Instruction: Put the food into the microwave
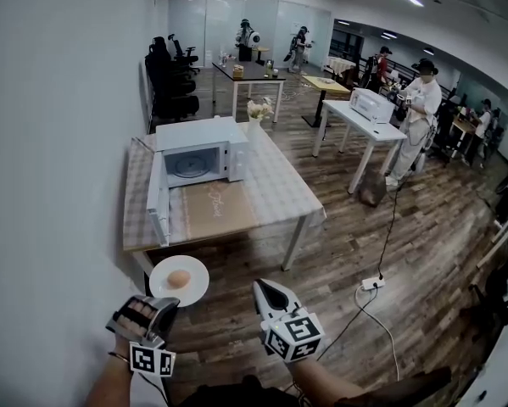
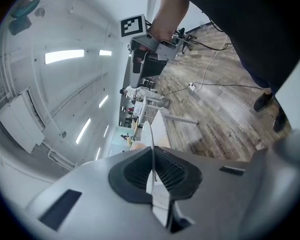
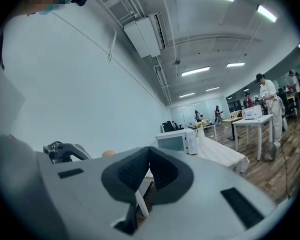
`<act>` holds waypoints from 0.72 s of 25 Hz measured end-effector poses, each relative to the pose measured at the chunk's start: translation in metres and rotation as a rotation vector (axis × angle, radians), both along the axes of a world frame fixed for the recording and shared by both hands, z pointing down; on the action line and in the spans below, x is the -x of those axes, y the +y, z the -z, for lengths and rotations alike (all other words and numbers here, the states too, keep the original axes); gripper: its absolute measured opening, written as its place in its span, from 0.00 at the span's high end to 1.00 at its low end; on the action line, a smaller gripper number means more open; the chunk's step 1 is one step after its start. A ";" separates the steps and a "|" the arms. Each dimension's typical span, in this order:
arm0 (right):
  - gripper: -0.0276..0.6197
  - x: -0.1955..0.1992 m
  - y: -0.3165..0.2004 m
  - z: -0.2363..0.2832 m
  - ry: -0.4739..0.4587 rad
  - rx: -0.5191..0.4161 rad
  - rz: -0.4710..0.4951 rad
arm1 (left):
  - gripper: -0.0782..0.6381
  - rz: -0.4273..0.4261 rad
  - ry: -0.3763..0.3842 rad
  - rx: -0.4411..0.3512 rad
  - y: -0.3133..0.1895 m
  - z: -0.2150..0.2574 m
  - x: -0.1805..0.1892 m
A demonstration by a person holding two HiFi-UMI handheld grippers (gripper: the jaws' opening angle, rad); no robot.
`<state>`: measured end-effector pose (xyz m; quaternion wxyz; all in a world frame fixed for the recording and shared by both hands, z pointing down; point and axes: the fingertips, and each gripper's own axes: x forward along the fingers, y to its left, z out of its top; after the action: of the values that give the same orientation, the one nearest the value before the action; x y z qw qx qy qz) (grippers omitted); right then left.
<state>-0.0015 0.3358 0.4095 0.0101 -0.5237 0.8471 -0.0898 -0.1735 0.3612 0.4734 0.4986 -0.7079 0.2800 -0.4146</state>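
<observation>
Left hand-held gripper (image 1: 167,303) clamped on plate (image 1: 159,270) rim; right hand-held gripper (image 1: 265,290) pressed together, empty. Could tilt nearing the microwave (image 1: 194,161), rolling off what looks like an egg (image 1: 179,278).

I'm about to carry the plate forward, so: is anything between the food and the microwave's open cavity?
Nothing visible does. The left gripper holds the plate with the food short of the table. The microwave has its door open to the left, and only a flat brown mat lies before the cavity.
</observation>
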 end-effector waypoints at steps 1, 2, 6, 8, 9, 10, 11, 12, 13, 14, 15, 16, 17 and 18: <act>0.95 -0.001 -0.001 -0.001 0.002 0.003 -0.003 | 0.86 -0.002 0.004 0.001 -0.001 0.000 -0.001; 0.95 -0.002 -0.001 -0.001 0.002 0.005 -0.006 | 0.86 -0.005 0.008 0.003 -0.002 0.001 -0.002; 0.95 -0.010 -0.004 -0.001 -0.010 0.002 -0.010 | 0.86 -0.002 -0.001 0.011 -0.005 -0.002 -0.009; 0.95 -0.014 -0.008 -0.004 -0.002 0.002 -0.007 | 0.86 0.003 -0.005 0.012 -0.009 -0.004 -0.014; 0.95 -0.016 -0.009 -0.005 0.003 0.002 -0.006 | 0.86 0.006 -0.005 0.012 -0.011 -0.006 -0.016; 0.95 -0.019 -0.011 -0.006 0.005 0.002 -0.003 | 0.86 0.009 -0.005 0.013 -0.013 -0.006 -0.019; 0.95 -0.021 -0.012 -0.006 0.001 0.000 0.001 | 0.86 0.012 -0.006 0.014 -0.014 -0.007 -0.021; 0.95 -0.023 -0.013 -0.006 -0.004 -0.003 0.005 | 0.86 0.015 -0.009 0.014 -0.016 -0.006 -0.023; 0.95 -0.024 -0.014 -0.005 -0.008 -0.008 0.009 | 0.86 0.019 -0.011 0.015 -0.017 -0.006 -0.024; 0.95 -0.026 -0.015 -0.004 -0.010 -0.011 0.012 | 0.86 0.023 -0.012 0.017 -0.018 -0.005 -0.026; 0.95 -0.029 -0.016 -0.004 -0.009 -0.011 0.014 | 0.86 0.028 -0.013 0.020 -0.019 -0.005 -0.027; 0.95 -0.031 -0.017 -0.005 -0.006 -0.008 0.017 | 0.86 0.033 -0.013 0.025 -0.019 -0.006 -0.029; 0.95 -0.034 -0.019 -0.006 -0.001 -0.002 0.019 | 0.86 0.037 -0.014 0.029 -0.020 -0.007 -0.030; 0.95 -0.036 -0.020 -0.007 0.001 0.003 0.022 | 0.86 0.041 -0.016 0.031 -0.021 -0.007 -0.031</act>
<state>0.0346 0.3158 0.4165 0.0081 -0.5142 0.8528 -0.0908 -0.1423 0.3400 0.4808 0.4812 -0.7063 0.2839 -0.4348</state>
